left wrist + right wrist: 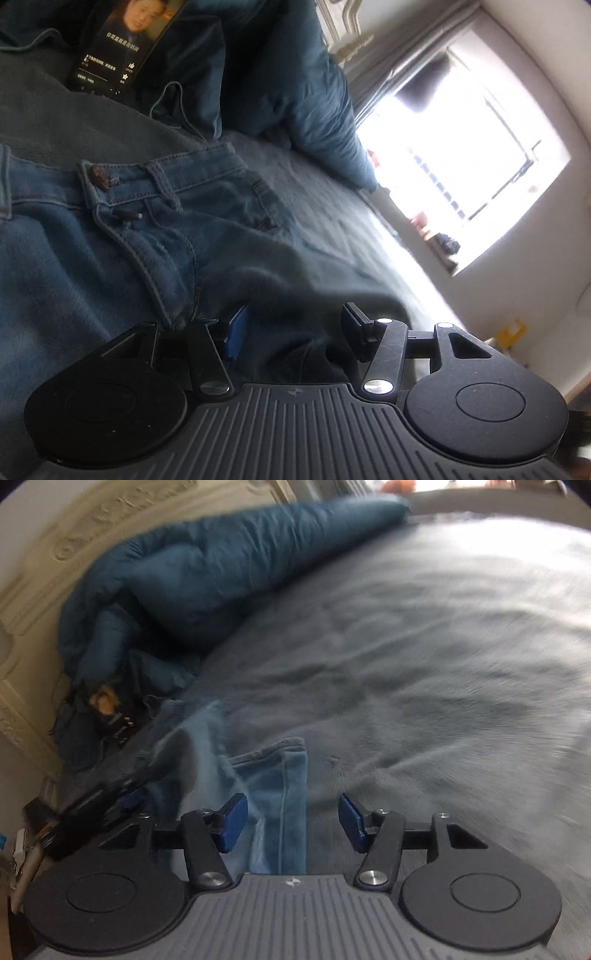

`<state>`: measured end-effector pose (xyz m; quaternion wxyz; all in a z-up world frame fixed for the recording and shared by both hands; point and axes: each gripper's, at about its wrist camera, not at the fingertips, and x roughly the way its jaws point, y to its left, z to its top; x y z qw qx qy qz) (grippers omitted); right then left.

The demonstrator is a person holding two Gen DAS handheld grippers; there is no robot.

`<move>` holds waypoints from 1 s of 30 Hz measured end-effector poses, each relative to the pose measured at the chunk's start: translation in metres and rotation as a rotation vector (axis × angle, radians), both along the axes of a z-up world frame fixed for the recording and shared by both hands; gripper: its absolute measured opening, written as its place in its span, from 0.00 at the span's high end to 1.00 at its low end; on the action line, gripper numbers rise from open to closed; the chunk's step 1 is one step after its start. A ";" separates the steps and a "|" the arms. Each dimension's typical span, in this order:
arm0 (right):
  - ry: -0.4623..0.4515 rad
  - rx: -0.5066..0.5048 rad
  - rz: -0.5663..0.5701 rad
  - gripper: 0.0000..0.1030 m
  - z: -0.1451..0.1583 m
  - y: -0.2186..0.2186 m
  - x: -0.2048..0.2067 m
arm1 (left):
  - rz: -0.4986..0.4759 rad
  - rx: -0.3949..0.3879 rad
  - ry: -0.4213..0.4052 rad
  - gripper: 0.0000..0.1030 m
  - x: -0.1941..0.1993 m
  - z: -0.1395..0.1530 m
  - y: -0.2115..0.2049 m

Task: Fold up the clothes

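I see the blue jeans [122,229] spread on the bed [314,206], waistband and brown button [100,176] at far left in my left wrist view, the denim running back toward me under the left side of the tool. My left gripper [293,330] hangs over dark cloth just right of the fly seam; its fingers [236,330] stand apart with nothing clamped, the left pad sitting just at the edge of the denim, though whether it touches I cannot tell. In my right wrist view, a pale denim hem [284,775] of the jeans lies in the gap of my right gripper [293,821], toward the left pad; these fingers [234,823] are also spread, with neither blue pad pressing on the fabric. The picture is smeared on that side. To the far left, a rumpled teal duvet [207,576] is heaped against a cream carved headboard [44,554], and a lit phone [122,44] leans at the far edge of the bed beside the duvet. A bright window [465,162] glares at right beyond the bed. At near left in the right view, the other tool's dark body [96,801] rests over the jeans.
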<state>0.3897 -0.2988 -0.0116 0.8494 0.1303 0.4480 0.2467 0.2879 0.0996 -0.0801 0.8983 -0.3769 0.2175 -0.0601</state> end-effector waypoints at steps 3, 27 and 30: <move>0.047 -0.003 0.036 0.43 -0.033 0.021 0.039 | 0.003 0.005 0.002 0.48 0.004 -0.002 -0.002; -0.299 -0.211 -0.568 0.94 0.134 -0.172 -0.078 | -0.016 0.016 -0.023 0.48 0.005 -0.005 -0.004; -0.312 -0.217 -0.700 0.94 0.153 -0.212 -0.092 | -0.015 0.014 -0.024 0.48 0.005 -0.005 -0.003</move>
